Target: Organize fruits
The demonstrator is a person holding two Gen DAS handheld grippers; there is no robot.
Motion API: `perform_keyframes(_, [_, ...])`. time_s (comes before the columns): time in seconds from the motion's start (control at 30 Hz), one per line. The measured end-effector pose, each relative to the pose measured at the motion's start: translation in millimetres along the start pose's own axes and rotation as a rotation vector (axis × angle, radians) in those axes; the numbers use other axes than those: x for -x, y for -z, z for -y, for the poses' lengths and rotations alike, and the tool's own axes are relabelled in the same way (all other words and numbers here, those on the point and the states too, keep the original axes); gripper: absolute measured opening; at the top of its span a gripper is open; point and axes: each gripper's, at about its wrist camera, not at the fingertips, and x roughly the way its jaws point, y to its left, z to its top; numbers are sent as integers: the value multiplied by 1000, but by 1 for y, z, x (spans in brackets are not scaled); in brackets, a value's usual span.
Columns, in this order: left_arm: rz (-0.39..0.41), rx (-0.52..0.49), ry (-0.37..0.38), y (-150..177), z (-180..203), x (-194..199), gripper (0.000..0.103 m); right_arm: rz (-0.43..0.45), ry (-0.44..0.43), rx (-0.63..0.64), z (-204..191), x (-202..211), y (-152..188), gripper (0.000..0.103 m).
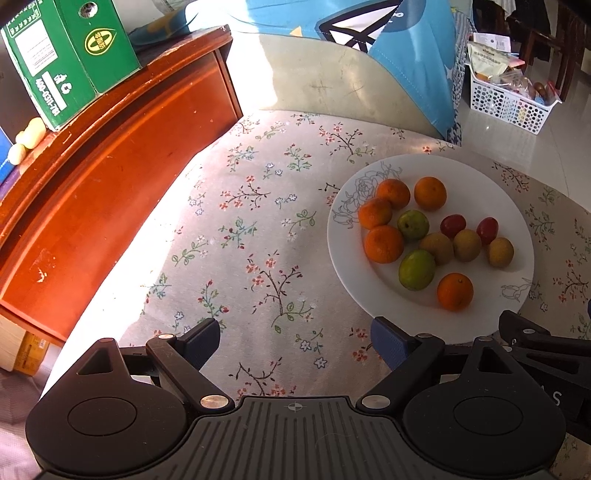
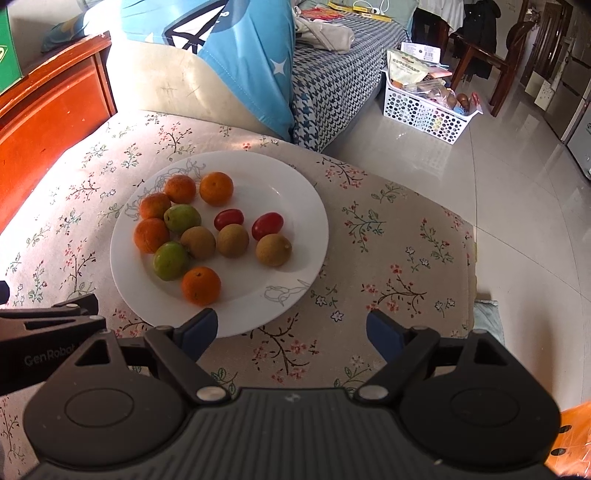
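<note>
A white plate (image 1: 517,236) (image 2: 295,206) rests on a floral cloth and carries mixed fruit: several oranges (image 1: 455,291) (image 2: 200,286), two green fruits (image 1: 416,269) (image 2: 170,260), three brown fruits (image 1: 500,252) (image 2: 273,249) and two red fruits (image 1: 453,225) (image 2: 266,225). My left gripper (image 1: 297,341) hovers open over bare cloth, left of and nearer than the plate. My right gripper (image 2: 291,332) stands open at the plate's near rim, with nothing between its fingers. Each gripper's body shows at the edge of the other's view.
A red-brown wooden cabinet (image 1: 110,177) (image 2: 44,122) borders the cloth on the left, with a green carton (image 1: 70,55) on top. Cushions (image 1: 332,33) (image 2: 221,48) lie behind. A white perforated basket (image 1: 506,103) (image 2: 424,110) of packets stands on the tiled floor at right.
</note>
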Motion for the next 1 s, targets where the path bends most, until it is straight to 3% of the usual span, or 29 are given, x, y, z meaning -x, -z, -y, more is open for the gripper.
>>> perform_keyframes(0.63, [3,31,-35,39,-24,16,90,32,-44,92,-22,17,29,88])
perform_keyframes(1.0, [-14,80,-30,68,-54,20,90,20,-121,97,-36,20,70,89])
